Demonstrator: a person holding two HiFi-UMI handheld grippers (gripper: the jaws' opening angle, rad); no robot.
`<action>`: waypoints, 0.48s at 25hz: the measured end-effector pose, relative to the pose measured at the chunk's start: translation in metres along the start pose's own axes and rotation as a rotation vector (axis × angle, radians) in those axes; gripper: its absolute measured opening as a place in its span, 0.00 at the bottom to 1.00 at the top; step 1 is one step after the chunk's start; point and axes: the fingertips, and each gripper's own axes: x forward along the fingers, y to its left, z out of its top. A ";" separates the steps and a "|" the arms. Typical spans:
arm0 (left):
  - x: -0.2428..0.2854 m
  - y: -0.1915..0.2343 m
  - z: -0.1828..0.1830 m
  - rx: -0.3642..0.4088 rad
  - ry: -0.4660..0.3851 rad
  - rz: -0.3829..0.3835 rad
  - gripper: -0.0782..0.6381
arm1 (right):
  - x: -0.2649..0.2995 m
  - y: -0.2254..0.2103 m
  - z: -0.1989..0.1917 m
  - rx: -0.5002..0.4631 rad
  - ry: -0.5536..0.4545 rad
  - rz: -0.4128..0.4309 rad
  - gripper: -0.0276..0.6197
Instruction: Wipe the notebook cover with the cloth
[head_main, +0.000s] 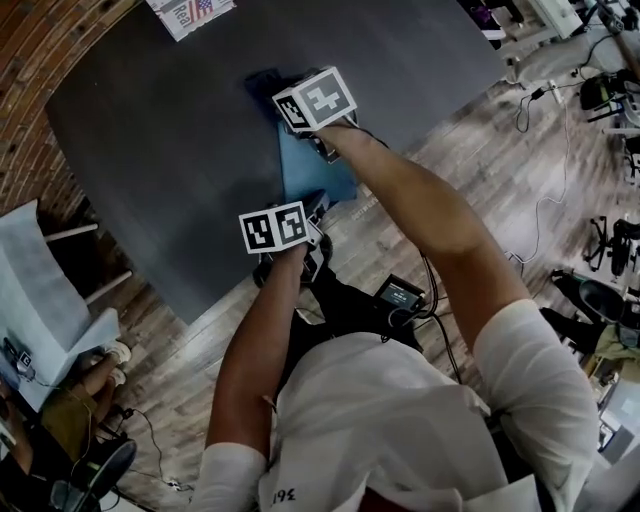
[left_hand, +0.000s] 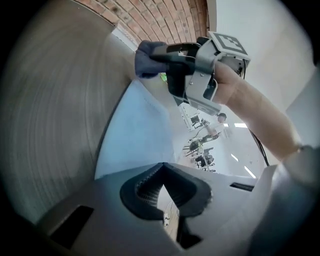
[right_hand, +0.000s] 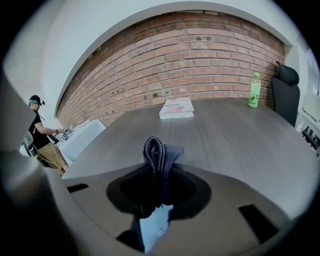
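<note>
A light blue notebook (head_main: 318, 172) lies at the near edge of the dark grey table (head_main: 170, 150). My right gripper (head_main: 288, 92) is over its far end, shut on a bunched dark blue cloth (head_main: 262, 82). The cloth (right_hand: 160, 150) pokes up between the jaws in the right gripper view, with a strip of notebook (right_hand: 155, 227) below. My left gripper (head_main: 314, 206) is at the notebook's near edge by the table's rim. In the left gripper view its tips (left_hand: 162, 167) meet at the notebook (left_hand: 135, 135), and beyond them is the right gripper (left_hand: 172, 60) with the cloth (left_hand: 147, 60).
A white booklet with a flag print (right_hand: 176, 107) lies far back on the table, and a green bottle (right_hand: 255, 90) stands at the back right before a brick wall. A black chair (right_hand: 286, 95) is at the right. A person (right_hand: 42, 135) stands left by a white table (head_main: 40, 290).
</note>
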 end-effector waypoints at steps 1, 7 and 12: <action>0.000 0.000 0.000 -0.004 0.001 -0.004 0.12 | 0.005 -0.001 0.001 -0.004 0.003 -0.004 0.20; 0.000 0.002 0.002 0.009 0.018 -0.002 0.12 | 0.026 -0.010 -0.017 -0.020 0.061 -0.057 0.20; 0.000 0.001 0.001 0.016 0.028 0.001 0.12 | 0.018 -0.007 -0.036 -0.025 0.071 -0.061 0.20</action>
